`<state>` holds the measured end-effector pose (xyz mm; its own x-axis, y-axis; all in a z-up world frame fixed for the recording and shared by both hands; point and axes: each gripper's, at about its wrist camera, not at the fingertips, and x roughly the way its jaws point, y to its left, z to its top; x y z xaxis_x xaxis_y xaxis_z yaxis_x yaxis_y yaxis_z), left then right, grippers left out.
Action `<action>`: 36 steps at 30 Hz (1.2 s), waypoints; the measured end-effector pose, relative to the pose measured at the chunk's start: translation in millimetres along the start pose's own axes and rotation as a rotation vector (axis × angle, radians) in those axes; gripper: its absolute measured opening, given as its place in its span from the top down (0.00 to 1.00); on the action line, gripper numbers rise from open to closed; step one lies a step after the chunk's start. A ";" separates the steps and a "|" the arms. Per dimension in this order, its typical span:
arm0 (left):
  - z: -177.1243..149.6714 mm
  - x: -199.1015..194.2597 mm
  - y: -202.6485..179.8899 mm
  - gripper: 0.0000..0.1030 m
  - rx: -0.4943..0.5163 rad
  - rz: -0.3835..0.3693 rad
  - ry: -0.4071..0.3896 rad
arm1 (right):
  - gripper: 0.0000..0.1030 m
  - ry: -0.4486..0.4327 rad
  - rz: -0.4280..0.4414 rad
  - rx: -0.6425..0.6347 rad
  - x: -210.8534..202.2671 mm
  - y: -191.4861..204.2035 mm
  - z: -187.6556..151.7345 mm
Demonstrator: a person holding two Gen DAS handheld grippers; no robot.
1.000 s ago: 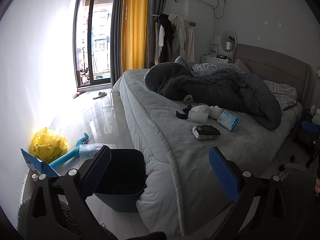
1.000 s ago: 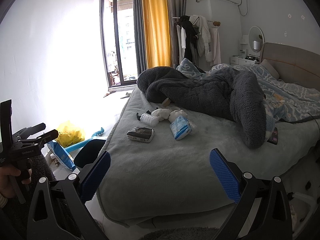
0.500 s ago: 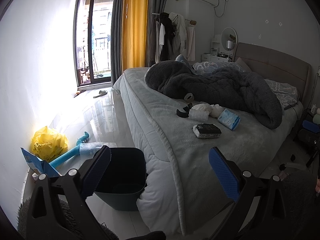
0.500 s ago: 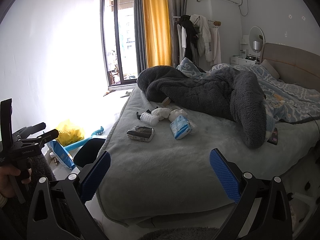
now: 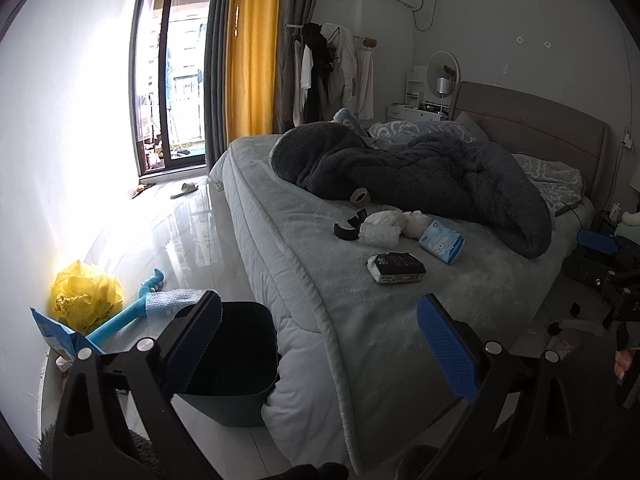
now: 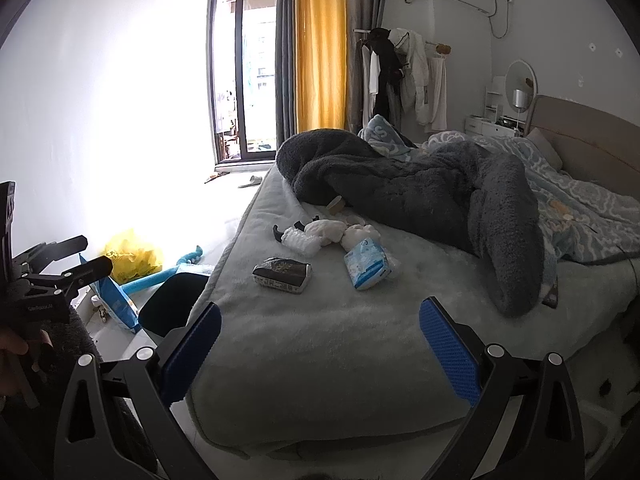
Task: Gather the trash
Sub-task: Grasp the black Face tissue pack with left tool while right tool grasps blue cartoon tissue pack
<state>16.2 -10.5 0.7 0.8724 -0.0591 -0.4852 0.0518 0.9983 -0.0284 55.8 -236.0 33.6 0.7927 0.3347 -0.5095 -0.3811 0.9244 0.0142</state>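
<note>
A: While both grippers are hanging spread and empty, we are judging this the approach step; trash is lying mid-bed, beside the dark bin [image 5: 236,364].

B: We are logging the black packet [image 6: 283,274] as nearest; right gripper [image 6: 320,350] needs reaching forward.

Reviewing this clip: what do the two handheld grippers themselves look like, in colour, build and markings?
Both match: the left gripper and right gripper have black angular frames with triangular cut-outs and silver bolt heads, and two fingers faced with textured blue pads. In the right wrist view the left gripper's black body carries small white lettering, too small to read. No cables are visible.
</note>
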 end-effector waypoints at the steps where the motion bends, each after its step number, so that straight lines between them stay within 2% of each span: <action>1: 2.8 2.8 -1.4 0.04 0.004 -0.006 0.007 | 0.03 0.004 0.002 -0.007 3.5 0.2 1.2; 6: 6.9 19.0 -7.8 0.04 0.025 -0.057 0.057 | 0.03 0.044 -0.034 -0.072 25.7 3.7 5.8; 15: 20.7 53.3 -17.6 0.04 0.042 -0.098 0.057 | 0.03 0.135 -0.086 -0.194 81.6 -4.8 13.3; 18: 20.0 69.5 -22.9 0.04 0.051 -0.118 0.084 | 0.03 0.162 -0.099 -0.262 100.0 -9.3 11.8; 23: 16.8 95.9 -28.3 0.05 0.009 -0.171 0.140 | 0.03 0.174 -0.080 -0.320 119.5 -16.5 8.7; 27: 12.0 114.6 -37.5 0.06 0.029 -0.153 0.170 | 0.03 0.173 -0.070 -0.343 130.4 -24.6 10.2; 29: 10.7 121.9 -42.0 0.12 0.042 -0.151 0.179 | 0.05 0.174 -0.055 -0.348 134.9 -29.2 11.1; 36: 11.8 145.9 -53.1 0.13 0.029 -0.193 0.208 | 0.05 0.197 -0.030 -0.396 161.1 -33.6 9.1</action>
<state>146.5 -72.1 -58.2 0.7265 -0.2441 -0.6424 0.2239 0.9679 -0.1145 200.6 -211.5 -41.1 0.7152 0.2319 -0.6593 -0.5423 0.7792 -0.3143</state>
